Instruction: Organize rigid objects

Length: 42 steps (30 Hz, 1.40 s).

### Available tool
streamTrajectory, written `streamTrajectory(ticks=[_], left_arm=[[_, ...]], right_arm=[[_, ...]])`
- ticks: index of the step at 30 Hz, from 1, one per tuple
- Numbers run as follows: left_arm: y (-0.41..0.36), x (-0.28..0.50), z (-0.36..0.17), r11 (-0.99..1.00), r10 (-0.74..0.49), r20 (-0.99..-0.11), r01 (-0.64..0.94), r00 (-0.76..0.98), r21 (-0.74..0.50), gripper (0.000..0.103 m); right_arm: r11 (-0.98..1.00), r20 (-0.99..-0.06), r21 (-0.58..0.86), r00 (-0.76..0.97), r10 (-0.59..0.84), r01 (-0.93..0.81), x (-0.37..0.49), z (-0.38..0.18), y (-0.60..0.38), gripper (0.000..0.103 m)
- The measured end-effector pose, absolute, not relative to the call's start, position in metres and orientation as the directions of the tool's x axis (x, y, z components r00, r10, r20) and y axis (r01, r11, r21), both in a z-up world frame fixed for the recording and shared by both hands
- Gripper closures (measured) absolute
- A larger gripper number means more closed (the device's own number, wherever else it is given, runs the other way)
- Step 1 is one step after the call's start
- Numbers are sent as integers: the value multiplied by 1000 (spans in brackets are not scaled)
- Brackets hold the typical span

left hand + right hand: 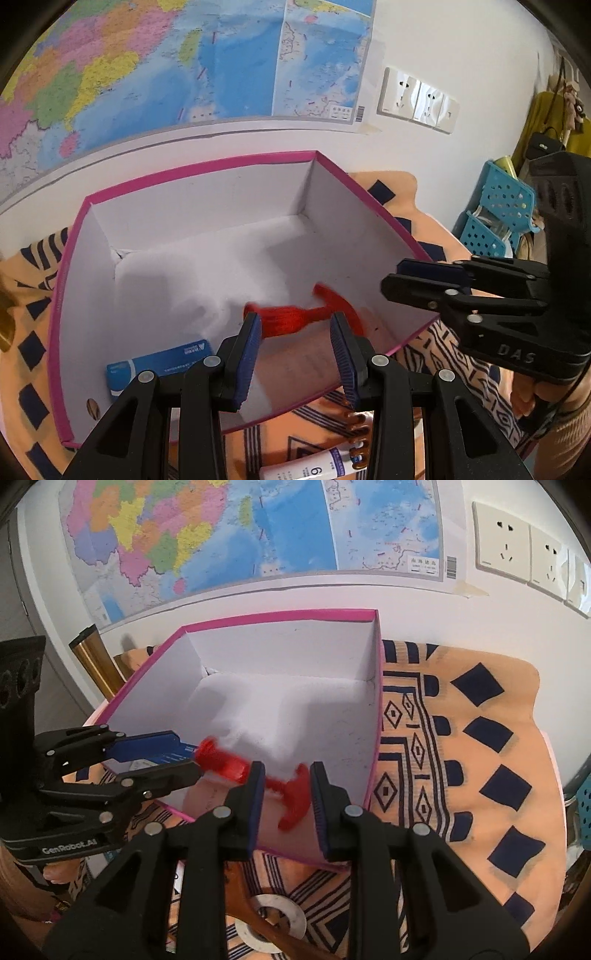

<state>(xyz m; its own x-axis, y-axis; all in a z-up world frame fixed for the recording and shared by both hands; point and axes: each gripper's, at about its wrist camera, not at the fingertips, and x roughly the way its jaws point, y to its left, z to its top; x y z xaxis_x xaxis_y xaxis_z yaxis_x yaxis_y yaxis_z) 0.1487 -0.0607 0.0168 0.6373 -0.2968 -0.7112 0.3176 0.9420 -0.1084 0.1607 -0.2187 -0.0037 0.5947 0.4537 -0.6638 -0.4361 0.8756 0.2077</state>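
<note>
Red and motion-blurred, the toy hammer (291,319) lies inside the pink-rimmed box (199,166), near its front wall, its handle towards the blue packet (159,363) in the near left corner. It shows beyond the fingertips of both claws, and neither grips it.

Both claws tip steeply downward, side by side over the box's near rim. The left claw (297,325) reaches in above the hammer's handle with its pads drawn close and pinching nothing. The right claw (286,775) comes in at the near right corner over the hammer's head; its jaws stand slightly spread, with nothing pressed between the pads. A hand (55,875) grips the left claw's handle from below.

The box sits on an orange patterned cloth (480,720) covering the surface, below a wall map (184,55).
</note>
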Motion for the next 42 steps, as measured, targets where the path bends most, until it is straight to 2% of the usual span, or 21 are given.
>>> streamTrajectory(ticks=[3, 8, 15, 21, 23, 24, 25, 34, 42], left_arm=[[-57, 140, 20, 945, -289, -696, 312, 658, -97, 63], [-52, 114, 31, 936, -312, -648, 344, 695, -81, 58], [-61, 72, 30, 908, -350, -622, 417, 700, -42, 53], [-71, 67, -2, 895, -360, -688, 442, 630, -64, 53], [-73, 69, -14, 895, -358, -715, 438, 601, -81, 53], [-73, 70, -17, 895, -359, -722, 438, 592, -86, 53], [-74, 72, -22, 895, -359, -732, 437, 579, -93, 53], [-81, 80, -38, 885, -379, -769, 446, 515, -137, 53], [-81, 89, -47, 877, -403, -785, 444, 470, -185, 60]], right_arm=[[864, -641, 216, 602, 477, -454, 151, 3, -222, 76], [842, -592, 231, 616, 519, -487, 122, 10, -235, 65], [842, -600, 313, 596, 534, -439, 87, -15, -266, 64], [856, -651, 385, 555, 517, -345, 71, -54, -289, 63], [861, -667, 397, 545, 508, -317, 67, -66, -294, 57], [863, -670, 403, 543, 505, -306, 65, -70, -298, 51], [865, -673, 409, 543, 502, -291, 63, -74, -300, 50], [859, -681, 428, 524, 512, -282, 54, -90, -298, 50], [853, -674, 438, 525, 520, -282, 57, -95, -293, 50]])
